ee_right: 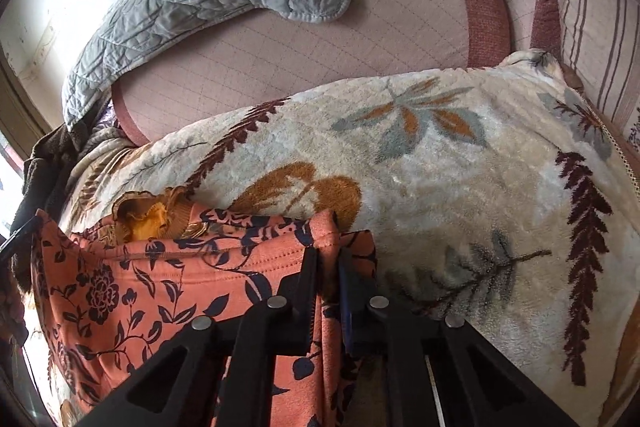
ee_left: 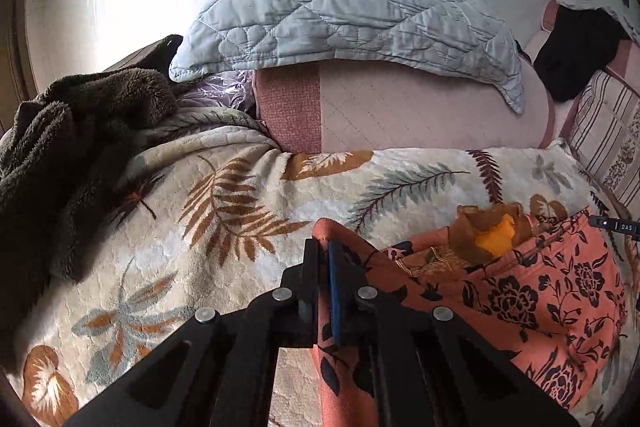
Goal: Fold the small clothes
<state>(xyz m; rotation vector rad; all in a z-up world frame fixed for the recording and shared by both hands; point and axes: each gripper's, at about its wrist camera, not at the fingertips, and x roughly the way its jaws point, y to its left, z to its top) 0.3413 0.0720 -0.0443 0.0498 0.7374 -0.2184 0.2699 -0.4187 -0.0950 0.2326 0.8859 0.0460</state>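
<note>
In the left wrist view, the left tongs (ee_left: 323,259) are clenched on a folded edge of the garment (ee_left: 520,291), a thin orange cloth printed with dark flowers; the pinched corner stands up between the jaws, and the rest spreads away to the right of the tongs over the blanket (ee_left: 200,219) on the bed. Ahead and to the right of the tongs a yellow lining (ee_left: 496,231) shows at what looks like the neck opening. Far ahead lie a quilt (ee_left: 340,15) and, to the left, a dark fleece (ee_left: 72,131). In the right wrist view, the right tongs (ee_right: 328,259) are likewise clamped on a bunched edge of the garment (ee_right: 140,275), which hangs and drapes to the left of them; the blanket (ee_right: 460,167) is bare ahead and to the right. The cloth looks light, limp and not slippery, so it will sag and crease between the two grips rather than keep any shape. The stitched hem and corners seem the soundest places to hold, since a seam gives the jaws thickness; a pinch in mid-cloth would likely gather loose folds.
</note>
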